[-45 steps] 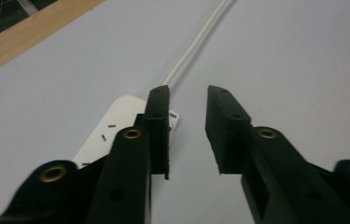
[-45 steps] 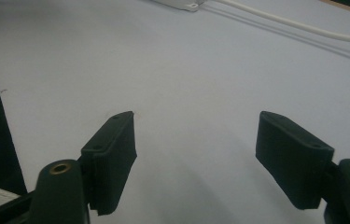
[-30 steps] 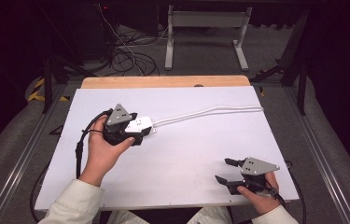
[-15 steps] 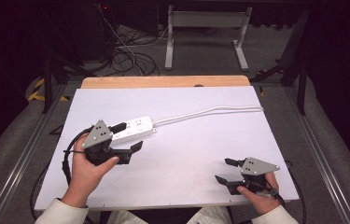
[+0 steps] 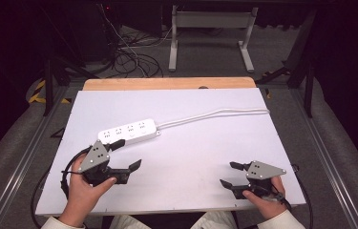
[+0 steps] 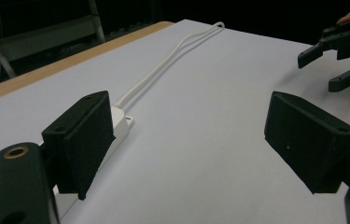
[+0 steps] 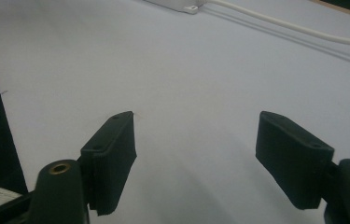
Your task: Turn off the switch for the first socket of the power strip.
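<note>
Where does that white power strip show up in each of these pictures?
High view: power strip left of centre, beyond the left gripper.
Left gripper view: lower left, partly behind the left jaw.
Right gripper view: top edge, one end.
Shared landmark: its white cord.

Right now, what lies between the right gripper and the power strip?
Only bare white tabletop: in the high view nothing sits between the right gripper and the power strip. Its white cord runs off farther back.
</note>
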The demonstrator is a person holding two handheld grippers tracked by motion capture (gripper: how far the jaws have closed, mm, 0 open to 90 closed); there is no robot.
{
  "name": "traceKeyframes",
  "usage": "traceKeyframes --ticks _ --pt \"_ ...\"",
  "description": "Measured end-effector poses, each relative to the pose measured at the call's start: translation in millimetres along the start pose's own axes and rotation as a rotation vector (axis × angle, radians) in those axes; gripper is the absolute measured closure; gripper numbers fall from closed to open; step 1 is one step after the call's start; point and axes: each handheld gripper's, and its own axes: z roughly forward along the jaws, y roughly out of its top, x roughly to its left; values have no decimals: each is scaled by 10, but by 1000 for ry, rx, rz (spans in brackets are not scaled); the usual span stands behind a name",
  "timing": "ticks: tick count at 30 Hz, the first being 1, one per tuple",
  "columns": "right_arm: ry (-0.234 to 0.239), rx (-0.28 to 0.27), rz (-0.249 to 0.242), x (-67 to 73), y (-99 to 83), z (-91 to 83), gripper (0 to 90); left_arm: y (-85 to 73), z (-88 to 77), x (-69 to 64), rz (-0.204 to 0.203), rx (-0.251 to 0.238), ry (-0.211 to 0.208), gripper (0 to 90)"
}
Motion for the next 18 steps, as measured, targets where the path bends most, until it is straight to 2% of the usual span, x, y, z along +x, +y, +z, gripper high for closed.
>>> traceKeyframes --ticks 8,18 --pt "0 -2 1 -2 -1 0 290 -260 -57 32 -16 -15 25 165" --pt "2 -1 -1 -1 -1 -1 290 -523 -117 91 -73 -37 -3 169"
